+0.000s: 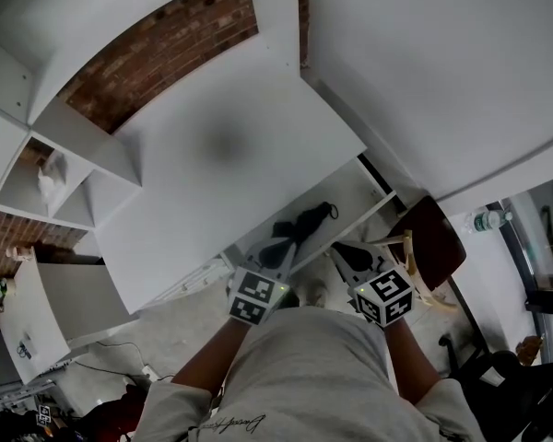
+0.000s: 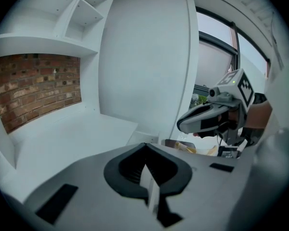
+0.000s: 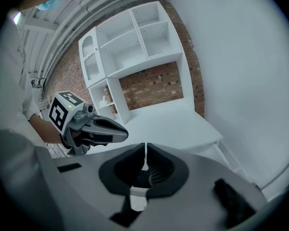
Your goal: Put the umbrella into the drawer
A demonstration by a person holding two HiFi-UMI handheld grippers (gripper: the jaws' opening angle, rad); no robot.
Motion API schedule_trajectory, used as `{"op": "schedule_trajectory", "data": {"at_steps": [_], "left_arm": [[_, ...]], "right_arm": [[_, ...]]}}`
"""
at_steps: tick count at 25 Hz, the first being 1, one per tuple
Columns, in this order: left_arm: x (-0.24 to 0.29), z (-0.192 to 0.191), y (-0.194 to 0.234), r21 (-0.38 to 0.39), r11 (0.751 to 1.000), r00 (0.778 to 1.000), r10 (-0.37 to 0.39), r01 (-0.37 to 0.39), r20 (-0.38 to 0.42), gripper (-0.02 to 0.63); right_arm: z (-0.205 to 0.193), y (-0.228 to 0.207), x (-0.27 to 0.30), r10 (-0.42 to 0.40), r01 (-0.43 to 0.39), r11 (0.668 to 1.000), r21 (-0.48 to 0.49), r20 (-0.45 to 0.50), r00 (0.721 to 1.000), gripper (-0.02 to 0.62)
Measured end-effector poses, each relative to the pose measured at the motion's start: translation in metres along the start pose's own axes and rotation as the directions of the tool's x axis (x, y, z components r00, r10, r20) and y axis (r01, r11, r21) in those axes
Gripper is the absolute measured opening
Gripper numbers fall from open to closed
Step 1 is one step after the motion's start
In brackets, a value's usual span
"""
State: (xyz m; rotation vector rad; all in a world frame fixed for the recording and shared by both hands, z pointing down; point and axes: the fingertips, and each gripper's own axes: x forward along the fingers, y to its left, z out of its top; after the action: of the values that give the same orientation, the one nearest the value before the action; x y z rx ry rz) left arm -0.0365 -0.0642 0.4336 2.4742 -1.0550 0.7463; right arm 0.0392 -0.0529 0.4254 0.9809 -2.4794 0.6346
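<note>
In the head view the black folded umbrella [image 1: 311, 220] lies inside the open white drawer [image 1: 372, 194] under the desk. My left gripper [image 1: 278, 254] hovers just in front of the drawer, near the umbrella's lower end, and is shut with nothing between its jaws. My right gripper [image 1: 348, 253] is beside it to the right, also shut and empty. The left gripper view [image 2: 145, 150] looks over the white desktop [image 2: 72, 134] and shows the right gripper [image 2: 183, 125] alongside. The right gripper view [image 3: 145, 150] shows the left gripper [image 3: 124, 134]. Neither gripper view shows the umbrella.
The white desktop [image 1: 221, 173] overhangs the drawer, with a brick wall [image 1: 166, 49] and white shelves [image 1: 64, 168] behind. A chair with a dark red seat [image 1: 435, 236] stands to the right, with a water bottle [image 1: 489, 219] past it. A white box [image 1: 28, 320] sits at the left.
</note>
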Motion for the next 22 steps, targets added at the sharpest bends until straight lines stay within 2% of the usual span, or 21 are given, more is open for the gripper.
{"op": "schedule_trajectory", "data": {"at_steps": [6, 13, 22], "left_arm": [[-0.011, 0.006, -0.005, -0.070, 0.998, 0.999, 0.001, 0.002, 0.042, 0.015], [-0.016, 0.012, -0.010, -0.048, 0.999, 0.998, 0.015, -0.012, 0.064, 0.015], [-0.023, 0.011, -0.013, -0.056, 0.998, 0.997, 0.021, -0.017, 0.078, 0.015]], "right_arm": [[0.003, 0.005, -0.001, 0.002, -0.002, 1.000, -0.021, 0.003, 1.000, 0.031], [0.003, 0.018, -0.002, 0.028, -0.029, 0.998, -0.064, -0.012, 1.000, 0.031], [0.002, 0.026, -0.005, 0.032, -0.034, 0.995, -0.092, -0.023, 0.999, 0.031]]}}
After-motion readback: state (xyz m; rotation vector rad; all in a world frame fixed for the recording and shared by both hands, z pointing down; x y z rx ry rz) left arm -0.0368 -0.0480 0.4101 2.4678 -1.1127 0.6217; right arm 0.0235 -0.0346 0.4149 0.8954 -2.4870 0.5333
